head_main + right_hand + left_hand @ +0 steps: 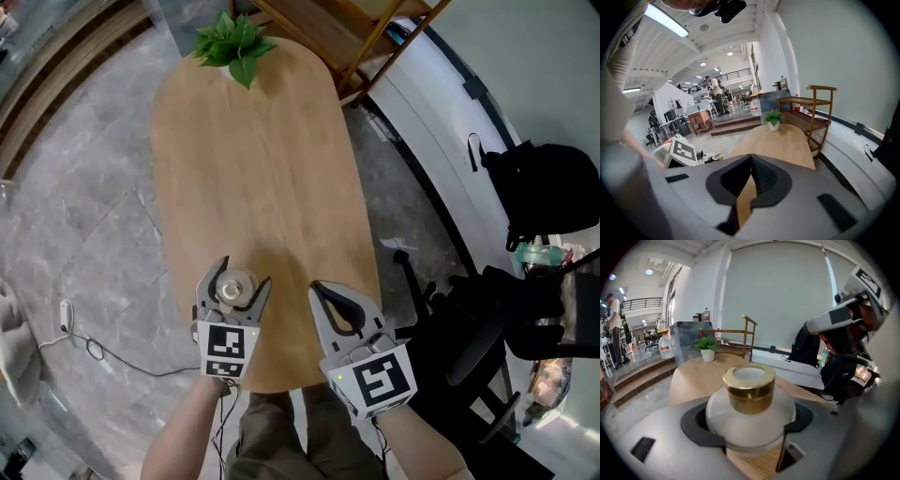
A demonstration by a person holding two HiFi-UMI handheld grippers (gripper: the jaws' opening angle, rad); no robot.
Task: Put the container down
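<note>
container: a round jar of frosted white glass with a gold lid; it is upright over the near end of the table, between the fingers of the left gripper. I cannot tell if its base touches the wood.
left gripper: its dark fingers are clamped on the wide body of the container, one on each side, below the lid.
right gripper: near the left gripper, on its right, over the near edge of the table. Its fingers are pressed together at the tips and nothing is between them.
table: long, with rounded ends and a light wooden top.
plant: green leaves in a small white pot, at the far end of the table, well apart from the container.
wooden rack: just beyond the far right side of the table.
floor: grey stone, with a thin cable lying on it left of the table.
chair: black, near the right gripper; a black bag is further behind it.
</note>
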